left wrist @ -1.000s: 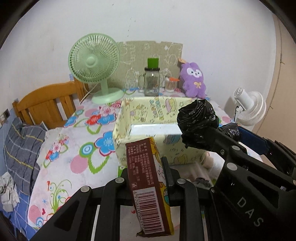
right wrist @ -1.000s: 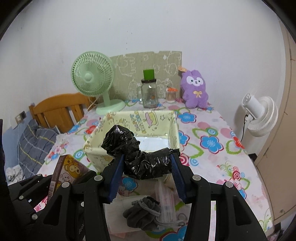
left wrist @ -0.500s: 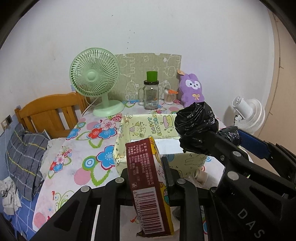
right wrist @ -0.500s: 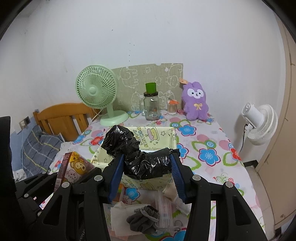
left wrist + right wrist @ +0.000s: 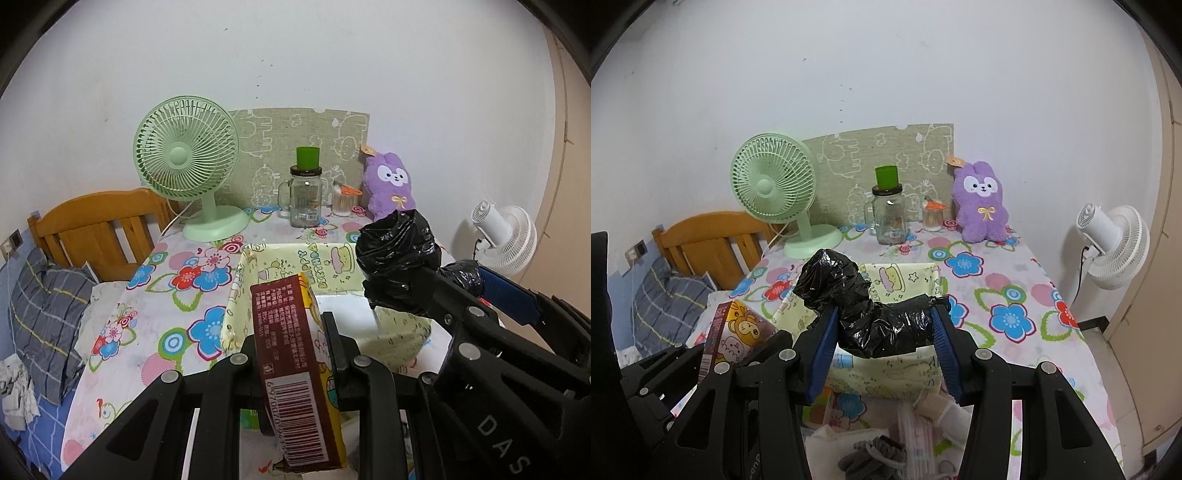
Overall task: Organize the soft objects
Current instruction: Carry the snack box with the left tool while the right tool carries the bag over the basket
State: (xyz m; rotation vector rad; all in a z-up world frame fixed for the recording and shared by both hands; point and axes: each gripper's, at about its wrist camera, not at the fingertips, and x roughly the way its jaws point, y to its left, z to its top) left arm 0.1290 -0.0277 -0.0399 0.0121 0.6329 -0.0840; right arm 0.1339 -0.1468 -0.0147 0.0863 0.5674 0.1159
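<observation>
Left gripper (image 5: 295, 350) clamped tight on a brown snack carton (image 5: 299, 369), pads on its two broad faces; right gripper (image 5: 882, 328) with blue pads (image 5: 823, 339) closed on a crumpled black plastic bag bundle (image 5: 868, 306), squeezed at its mid-length. Both loads held in the air over the near edge of the yellow cartoon-print box (image 5: 897, 373), open top facing up, sitting on the flowered tablecloth (image 5: 1015, 295). Judged step: carry phase, both items lifted and headed for the box, neither released. Next move probably calls for bringing each load over the box opening, lowering inside the walls, then opening jaws; bag soft and springy, likely to unfold on release. Carton long axis running away from the left camera and tilted up, barcode end nearest the lens, far end pointing toward the box. Bag bundle elongated, long axis lying across between the right fingers, bulky knot end sticking up and out to the left side. Grey cloth (image 5: 875, 454) and packets lying loose on the table below, near the box front, apparently left to sort
</observation>
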